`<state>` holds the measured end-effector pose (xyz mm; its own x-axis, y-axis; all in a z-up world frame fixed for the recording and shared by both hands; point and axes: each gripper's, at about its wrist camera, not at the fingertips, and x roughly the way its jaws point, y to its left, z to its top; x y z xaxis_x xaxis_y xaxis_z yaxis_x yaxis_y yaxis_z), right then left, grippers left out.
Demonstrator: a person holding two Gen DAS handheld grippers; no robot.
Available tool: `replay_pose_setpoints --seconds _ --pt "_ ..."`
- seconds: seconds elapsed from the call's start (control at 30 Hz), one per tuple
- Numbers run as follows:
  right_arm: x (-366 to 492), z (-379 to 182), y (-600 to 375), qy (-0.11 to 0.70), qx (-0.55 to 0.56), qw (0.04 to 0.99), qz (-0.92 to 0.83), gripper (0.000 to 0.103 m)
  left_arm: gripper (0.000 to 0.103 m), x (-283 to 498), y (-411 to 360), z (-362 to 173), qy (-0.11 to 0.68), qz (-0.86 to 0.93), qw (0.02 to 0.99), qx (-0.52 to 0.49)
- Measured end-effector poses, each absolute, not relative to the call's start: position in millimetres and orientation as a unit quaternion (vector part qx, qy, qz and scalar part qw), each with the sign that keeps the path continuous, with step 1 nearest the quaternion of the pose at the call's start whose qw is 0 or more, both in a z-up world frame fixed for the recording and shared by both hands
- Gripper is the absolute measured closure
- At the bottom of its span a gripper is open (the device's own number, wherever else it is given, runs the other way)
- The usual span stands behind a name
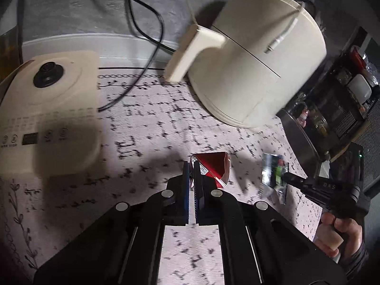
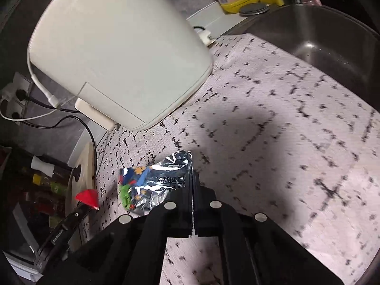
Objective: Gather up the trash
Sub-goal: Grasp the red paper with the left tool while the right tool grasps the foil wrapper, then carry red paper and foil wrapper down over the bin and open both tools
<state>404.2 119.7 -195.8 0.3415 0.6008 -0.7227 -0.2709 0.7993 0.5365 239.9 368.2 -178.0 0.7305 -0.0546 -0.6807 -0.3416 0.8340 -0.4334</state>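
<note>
My left fingers point(image 1: 192, 166) clench a red wrapper point(image 1: 215, 168); my right fingers point(image 2: 192, 178) clench a crumpled foil wrapper point(image 2: 154, 180) above the desk point(image 2: 273, 142).

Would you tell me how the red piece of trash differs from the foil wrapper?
The red carton piece is plain red and stiff, with flat folded faces; the foil wrapper is silvery, colourfully printed and crumpled. The left gripper pinches the former, the right gripper the latter. Both are held by an edge.
</note>
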Motion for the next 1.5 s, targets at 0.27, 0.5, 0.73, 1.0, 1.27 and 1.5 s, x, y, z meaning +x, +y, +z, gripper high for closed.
replay_pose_setpoints --seconds 0.27,0.5,0.73,1.0,1.27,1.5 --pt "369 -179 36 0.483 0.178 0.823 0.241 0.101 0.099 266 295 -172 0.37 0.013 0.893 -0.255" --pt "336 -173 -68 0.464 0.203 0.843 0.181 0.102 0.099 282 215 -167 0.383 -0.053 0.893 -0.233" --pt "302 -179 -174 0.453 0.244 0.85 0.111 0.102 0.099 285 122 -167 0.403 -0.119 0.883 -0.207" --pt "255 -197 -279 0.449 0.28 0.847 0.043 0.101 0.099 279 26 -166 0.425 -0.178 0.87 -0.177" --pt "210 -222 -366 0.455 0.3 0.838 -0.019 0.101 0.099 268 -57 -171 0.443 -0.21 0.858 -0.154" --pt "183 -252 -428 0.474 0.312 0.822 -0.054 0.098 0.099 261 -118 -182 0.46 -0.222 0.848 -0.143"
